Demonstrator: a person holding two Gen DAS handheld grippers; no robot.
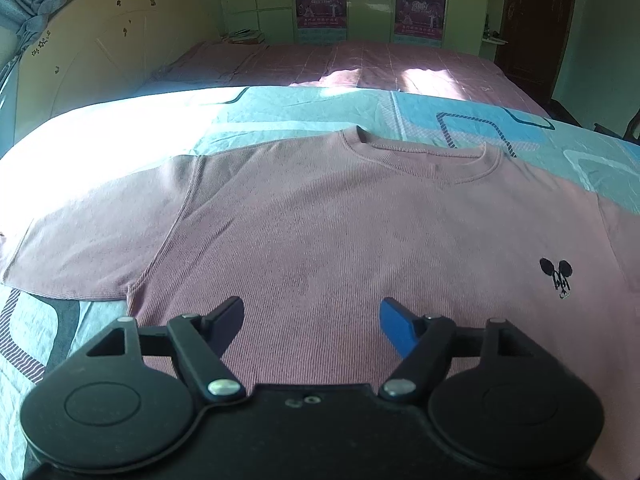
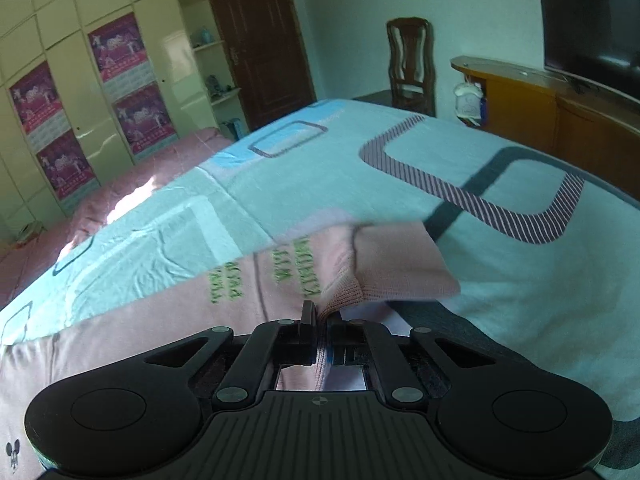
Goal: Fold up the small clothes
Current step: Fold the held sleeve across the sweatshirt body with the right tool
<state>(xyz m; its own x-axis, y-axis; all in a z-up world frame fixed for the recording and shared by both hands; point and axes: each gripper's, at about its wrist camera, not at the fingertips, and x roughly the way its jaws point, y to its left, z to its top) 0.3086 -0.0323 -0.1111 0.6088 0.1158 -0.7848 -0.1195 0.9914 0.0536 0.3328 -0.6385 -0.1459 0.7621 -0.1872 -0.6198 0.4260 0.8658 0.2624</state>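
Note:
A pink ribbed T-shirt lies flat on the bed, collar away from me, with a small black mouse logo at the right. My left gripper is open and empty, just above the shirt's lower front. In the right wrist view my right gripper is shut on the edge of the pink T-shirt, lifting its side; the sleeve is turned over and green lettering shows on the raised cloth.
The light blue patterned bedsheet covers the bed, with a pink quilt beyond it. A headboard stands at the left. Wardrobe doors with posters, a wooden chair and a wooden cabinet stand around.

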